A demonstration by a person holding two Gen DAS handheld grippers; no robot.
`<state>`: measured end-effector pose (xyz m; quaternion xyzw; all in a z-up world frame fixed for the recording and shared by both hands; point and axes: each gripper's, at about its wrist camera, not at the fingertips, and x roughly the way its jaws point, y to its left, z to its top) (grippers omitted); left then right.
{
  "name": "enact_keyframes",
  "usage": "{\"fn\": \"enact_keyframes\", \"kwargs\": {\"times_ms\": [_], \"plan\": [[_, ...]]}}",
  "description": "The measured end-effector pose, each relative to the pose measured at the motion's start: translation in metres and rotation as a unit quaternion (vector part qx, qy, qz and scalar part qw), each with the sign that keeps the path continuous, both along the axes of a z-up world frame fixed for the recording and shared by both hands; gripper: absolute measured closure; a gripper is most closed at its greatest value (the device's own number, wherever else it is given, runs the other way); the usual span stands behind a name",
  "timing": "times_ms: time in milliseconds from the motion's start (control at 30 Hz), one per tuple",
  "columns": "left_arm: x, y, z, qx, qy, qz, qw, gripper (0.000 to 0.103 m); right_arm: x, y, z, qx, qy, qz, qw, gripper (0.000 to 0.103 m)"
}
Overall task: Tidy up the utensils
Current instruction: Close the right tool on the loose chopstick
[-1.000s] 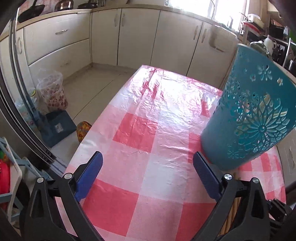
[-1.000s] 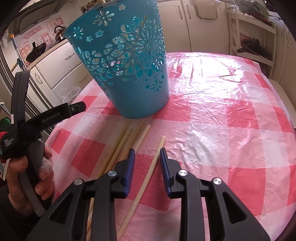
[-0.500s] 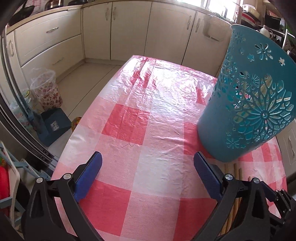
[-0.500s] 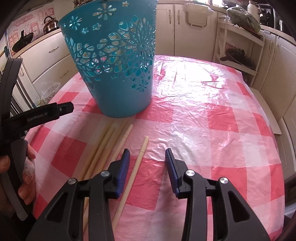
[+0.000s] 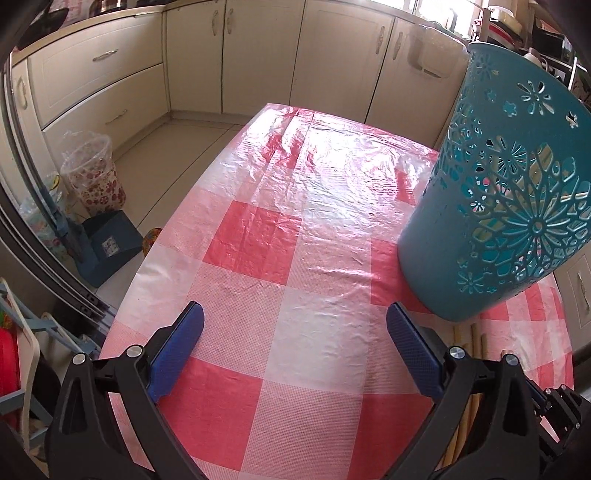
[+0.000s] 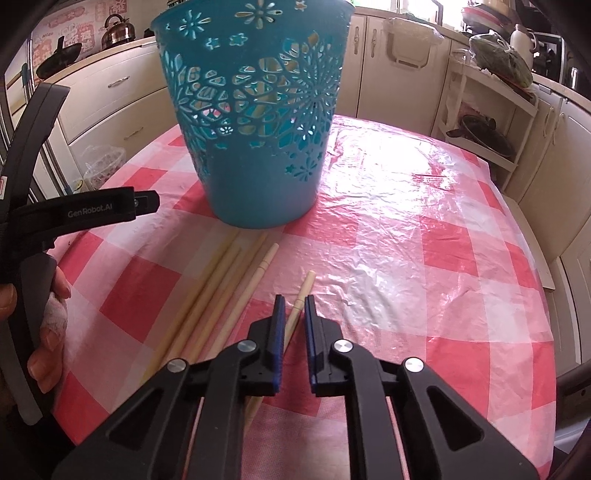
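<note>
Chopstick in grip: your right tongs (image 6: 293, 308) have just been closing and now pinch one pale wooden chopstick (image 6: 302, 293), the rightmost of the loose ones, near its thick end, with the rest of the stick running back under the tool. Gripping near the end looks meant to leave the length free to tip into the holder.
Holder: tall teal plastic basket with cut-out flower pattern (image 6: 258, 122) stands upright on the table (image 6: 424, 258), just beyond the chopsticks; pale sticks show through its holes, so some seem to be stowed already.
Loose sticks: four or so more pale chopsticks (image 6: 210, 295) lie side by side on the red-and-white checked plastic cloth, their far ends at the foot of the basket, just left of the one you hold.
Left tongs: your left tongs (image 5: 295, 350) hang wide apart over bare cloth with nothing between the blue pads (image 5: 177, 354); your hand (image 6: 48, 321) holds that tool off to the side, probably to keep out of the right one's path.
In the way: basket wall is high, so the stick likely has to be lifted well up before it clears the rim; the neighbouring sticks lie close and could be dragged along.
Around: cream kitchen cabinets (image 5: 258, 55), a lined flower-print bin (image 5: 94, 177) on the floor, a kettle (image 6: 118, 29) on the counter.
</note>
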<state>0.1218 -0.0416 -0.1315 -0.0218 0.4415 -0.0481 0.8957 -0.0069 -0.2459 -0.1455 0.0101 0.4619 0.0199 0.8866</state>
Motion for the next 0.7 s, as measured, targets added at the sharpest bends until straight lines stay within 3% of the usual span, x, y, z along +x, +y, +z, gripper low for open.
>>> {"fn": "enact_keyframes", "kwargs": {"times_ms": [433,700], "plan": [[-0.001,0.001,0.0,-0.004,-0.001,-0.001,1.0,0.008,-0.006,-0.017,0.0,0.069,0.0,-0.009,0.998,0.097],[0.0,-0.001,0.0,-0.001,-0.001,-0.003,1.0,0.008,-0.002,-0.02,-0.001,0.064,0.012,-0.004,0.998,0.096]]}}
